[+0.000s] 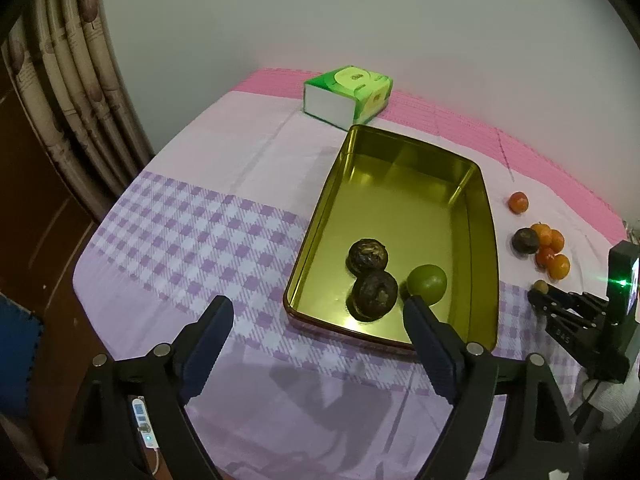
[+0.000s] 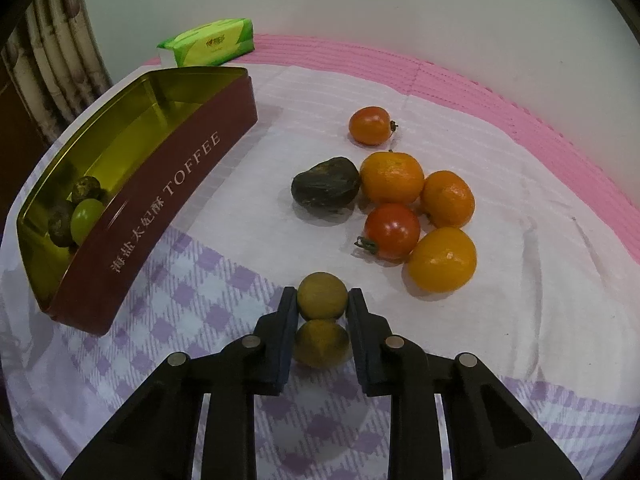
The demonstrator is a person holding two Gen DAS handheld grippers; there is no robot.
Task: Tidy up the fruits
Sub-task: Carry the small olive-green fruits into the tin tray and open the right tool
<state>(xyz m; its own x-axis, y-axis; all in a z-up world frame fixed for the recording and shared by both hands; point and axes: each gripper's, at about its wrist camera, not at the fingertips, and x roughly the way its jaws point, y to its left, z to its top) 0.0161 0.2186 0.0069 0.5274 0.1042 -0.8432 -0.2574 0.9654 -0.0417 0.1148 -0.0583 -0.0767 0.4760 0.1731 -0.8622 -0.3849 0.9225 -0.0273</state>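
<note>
An open gold-lined toffee tin (image 1: 316, 216) holds two dark wrinkled fruits (image 1: 367, 256) and a green fruit (image 1: 427, 283). My left gripper (image 1: 318, 306) hovers open over the tin's near corner with nothing between its fingers. My right gripper (image 2: 322, 294) is shut on a small olive-yellow fruit (image 2: 322, 296) just above the cloth, right of the tin (image 2: 168, 196). A second similar fruit (image 2: 322, 342) shows between the fingers, closer to the camera. Beyond lie a dark fruit (image 2: 325, 188), several oranges (image 2: 392, 178), a red tomato (image 2: 392, 230) and a lone tomato (image 2: 370, 125).
A green tissue pack (image 1: 348, 94) lies behind the tin near the wall. The table has a purple checked cloth (image 1: 192, 224) over a pink mat, and its edge drops off at the left by a curtain (image 1: 72, 80).
</note>
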